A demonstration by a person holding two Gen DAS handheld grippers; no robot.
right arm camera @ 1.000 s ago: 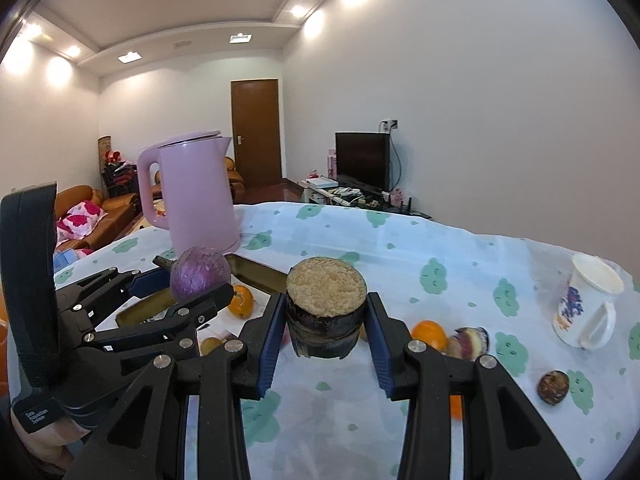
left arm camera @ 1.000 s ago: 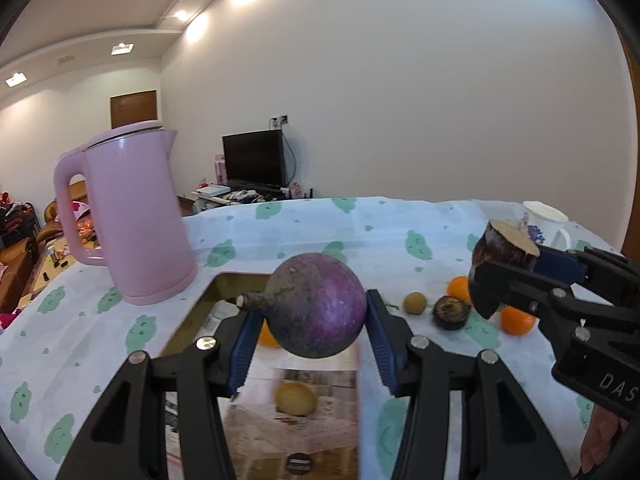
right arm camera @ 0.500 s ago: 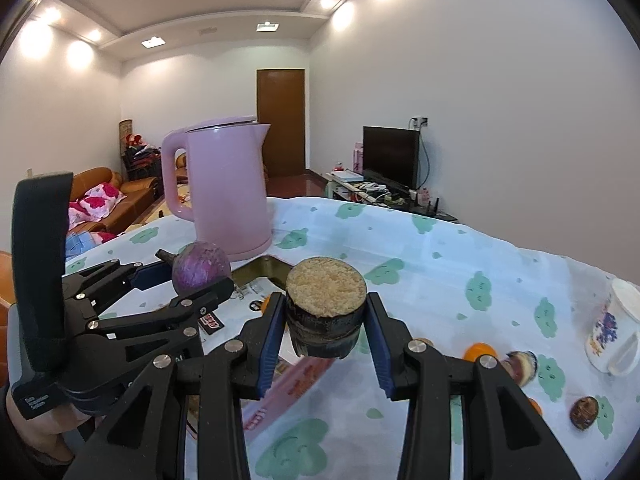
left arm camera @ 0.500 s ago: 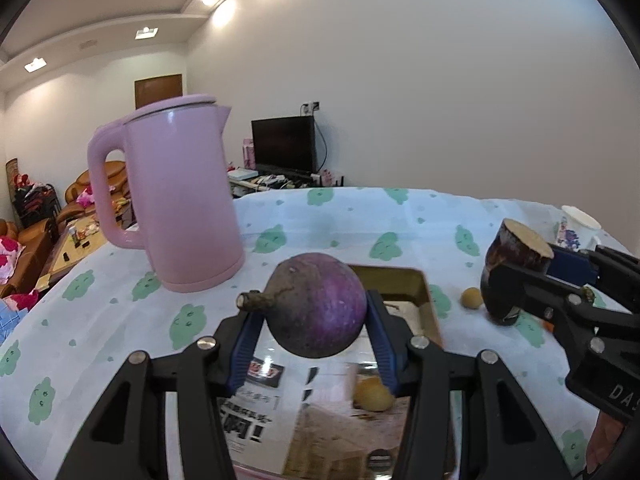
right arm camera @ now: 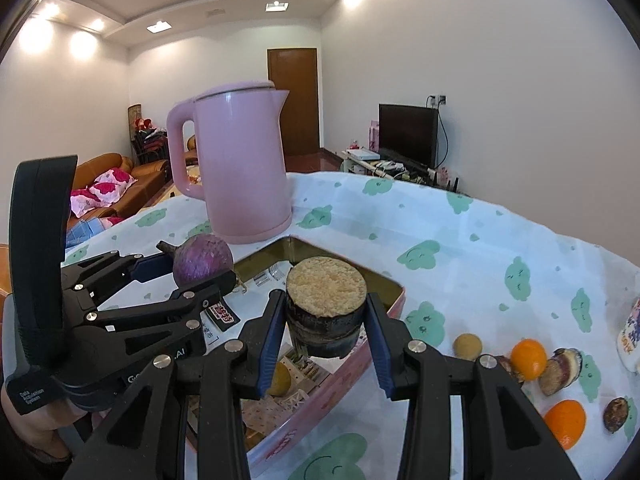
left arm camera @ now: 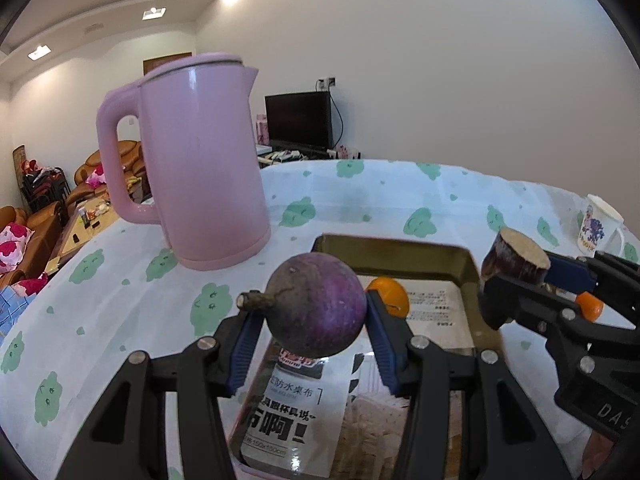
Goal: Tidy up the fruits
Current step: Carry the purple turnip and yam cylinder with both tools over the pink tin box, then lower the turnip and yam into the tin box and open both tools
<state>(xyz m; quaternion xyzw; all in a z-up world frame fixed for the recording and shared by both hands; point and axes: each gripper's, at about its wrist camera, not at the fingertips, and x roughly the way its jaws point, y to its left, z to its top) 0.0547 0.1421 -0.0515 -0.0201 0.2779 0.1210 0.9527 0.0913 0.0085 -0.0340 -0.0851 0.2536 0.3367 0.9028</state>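
Observation:
My left gripper [left arm camera: 310, 344] is shut on a round purple fruit [left arm camera: 316, 304] with a stub stem, held above the pink tin tray [left arm camera: 394, 250]. It also shows in the right wrist view [right arm camera: 202, 258]. My right gripper [right arm camera: 326, 338] is shut on a dark cut cylinder piece with a pale fibrous top [right arm camera: 326, 306], held over the tray's right rim [right arm camera: 394, 294]. That piece shows in the left wrist view [left arm camera: 516, 262]. An orange [left arm camera: 390, 294] and a yellow fruit [right arm camera: 280, 380] lie in the tray.
A pink kettle [left arm camera: 196, 160] stands behind the tray at left. On the cloth right of the tray lie two oranges [right arm camera: 528, 354], a small tan fruit [right arm camera: 467, 346] and dark cut pieces [right arm camera: 560, 366]. A white mug [left arm camera: 600, 224] stands at far right.
Both grippers have moved left and forward with their fruits, coming over the tray and closer to the kettle. The loose fruits on the cloth have slid toward the right of the views.

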